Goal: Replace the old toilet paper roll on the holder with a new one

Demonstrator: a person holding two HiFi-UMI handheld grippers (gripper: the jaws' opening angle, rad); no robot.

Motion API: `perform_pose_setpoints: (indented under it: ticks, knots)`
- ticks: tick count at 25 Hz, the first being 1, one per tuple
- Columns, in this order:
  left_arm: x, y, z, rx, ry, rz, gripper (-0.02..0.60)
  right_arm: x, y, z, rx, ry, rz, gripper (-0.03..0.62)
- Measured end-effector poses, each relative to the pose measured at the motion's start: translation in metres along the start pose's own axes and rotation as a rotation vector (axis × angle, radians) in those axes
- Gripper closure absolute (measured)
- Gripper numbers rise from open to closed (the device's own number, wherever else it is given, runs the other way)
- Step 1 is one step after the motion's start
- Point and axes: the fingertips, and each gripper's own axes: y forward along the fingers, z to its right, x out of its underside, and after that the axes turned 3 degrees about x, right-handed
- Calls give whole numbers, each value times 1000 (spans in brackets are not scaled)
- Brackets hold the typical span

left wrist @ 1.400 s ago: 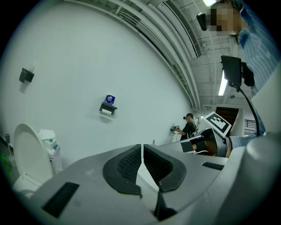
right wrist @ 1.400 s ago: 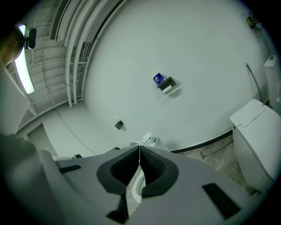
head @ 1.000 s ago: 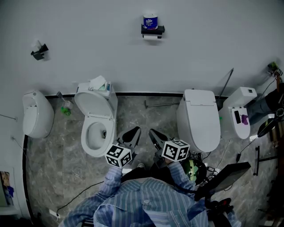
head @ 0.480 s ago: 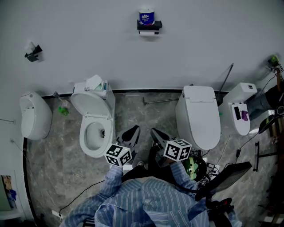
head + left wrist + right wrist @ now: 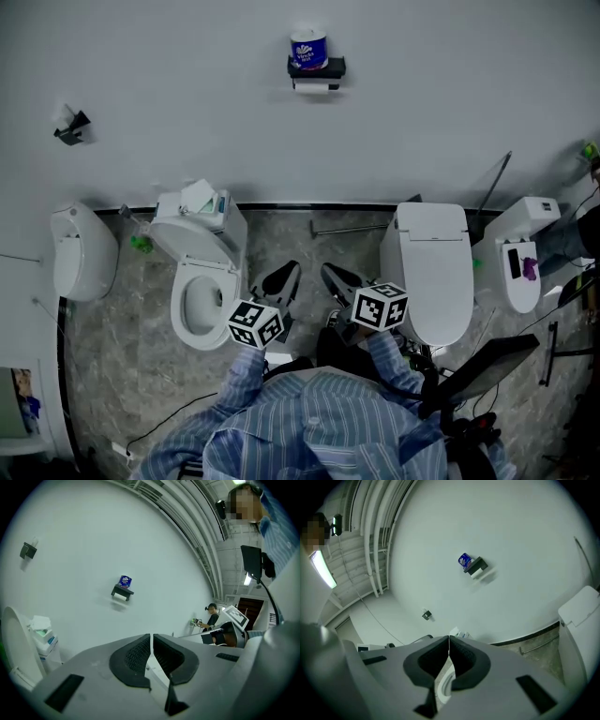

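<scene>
Our left claw point(image 5: 284, 277) and right claw point(image 5: 336, 279) both pinched closed, empty; blue-wrapped roll point(image 5: 307, 49) atop wall holder point(image 5: 319, 69), well ahead.

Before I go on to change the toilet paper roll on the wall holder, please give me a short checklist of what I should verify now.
1. Left gripper empty: ok, jaws together, nothing between them.
2. Right gripper empty: ok, jaws together, nothing between them.
3. New roll at hand: ok, a blue-wrapped roll stands on top of the holder.
4. Old roll in place: ok, a white roll shows beneath the holder; how much paper is left, cannot tell.
5. Grippers close enough to the holder: not ok, both are far from it.
6. Jaws open for a grasp: not ok, both are shut.
</scene>
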Motion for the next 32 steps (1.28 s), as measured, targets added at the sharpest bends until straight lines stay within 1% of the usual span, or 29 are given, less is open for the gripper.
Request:
perform_pose_setpoints:
  ticks: [5, 9, 13, 19, 26, 29, 32]
  knots:
    - [-26, 60, -6, -11, 49, 47, 575, -48, 15, 30, -55, -69, -29, 589]
    - [-35, 98, -14, -29, 58, 65, 575, -74, 24, 61, -62, -86, -40, 589]
    - [-40, 123, -18, -54, 64, 68, 575, -95, 29, 84, -62, -90, -38, 589]
    - [-46, 141, -25, -77, 60, 47, 575, -109, 39, 98, -83, -76, -44, 589]
    - [-42, 145, -40, -105, 55, 30, 575, -105, 55, 107, -94, -46, -76, 589]
    - [-42, 151, -53, -107, 39, 26, 575, -107, 63, 116, -74, -32, -74, 589]
    - [-49, 163, -70, -104, 40, 31, 575, -119, 77, 130, -33, -21, -57, 589]
